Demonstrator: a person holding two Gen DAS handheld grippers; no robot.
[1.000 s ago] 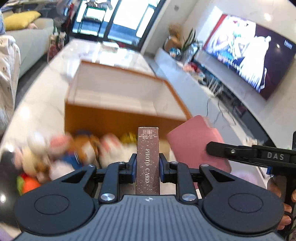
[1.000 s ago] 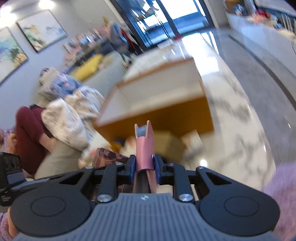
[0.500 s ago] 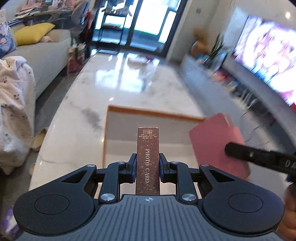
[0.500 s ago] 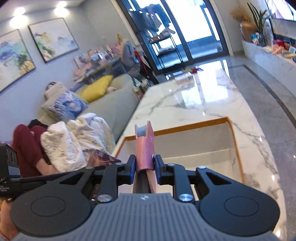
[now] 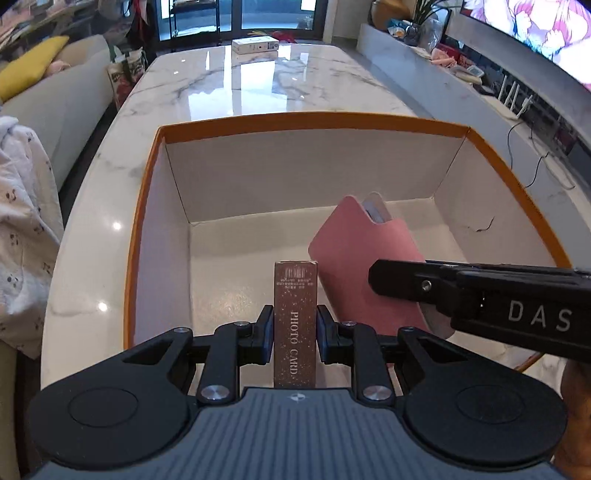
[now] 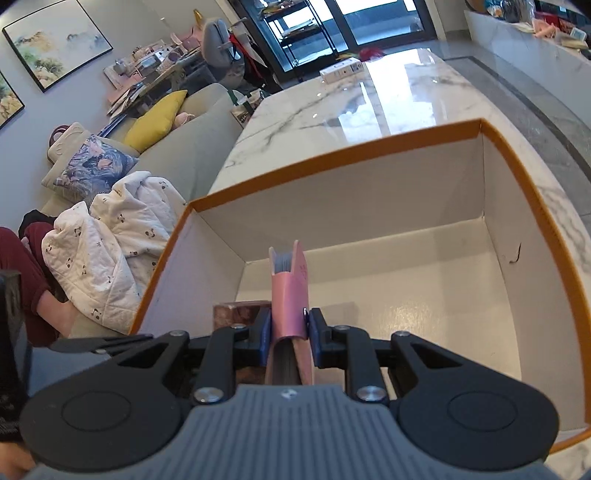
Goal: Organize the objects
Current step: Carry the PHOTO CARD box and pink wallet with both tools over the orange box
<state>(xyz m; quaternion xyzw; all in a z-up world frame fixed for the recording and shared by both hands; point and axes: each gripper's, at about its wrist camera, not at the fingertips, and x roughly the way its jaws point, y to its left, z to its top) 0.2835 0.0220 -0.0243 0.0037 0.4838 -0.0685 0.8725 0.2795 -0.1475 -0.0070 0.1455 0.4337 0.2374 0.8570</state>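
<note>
An orange-rimmed cardboard box [image 5: 236,122] with white inner walls stands open on the marble table; it also shows in the right wrist view [image 6: 332,157]. My left gripper [image 5: 294,334] is shut on a brown "PHOTO CARD" box [image 5: 295,317], held above the box's near part. My right gripper [image 6: 287,332] is shut on a pink sleeve [image 6: 290,291] with cards inside, held just right of the photo card box. The pink sleeve [image 5: 354,254] and the right gripper's finger [image 5: 461,284] show in the left wrist view. The brown box's end [image 6: 240,310] shows in the right wrist view.
A small white box [image 5: 255,45] lies at the table's far end. A sofa with a yellow cushion [image 6: 157,118] and a white blanket [image 6: 110,240] runs along the left. A TV [image 5: 535,29] and a low console stand at the right.
Both grippers have moved forward and tilted down over the orange box, so its inside now fills the views. The toys in front of the box have left the view. Both grips are unchanged.
</note>
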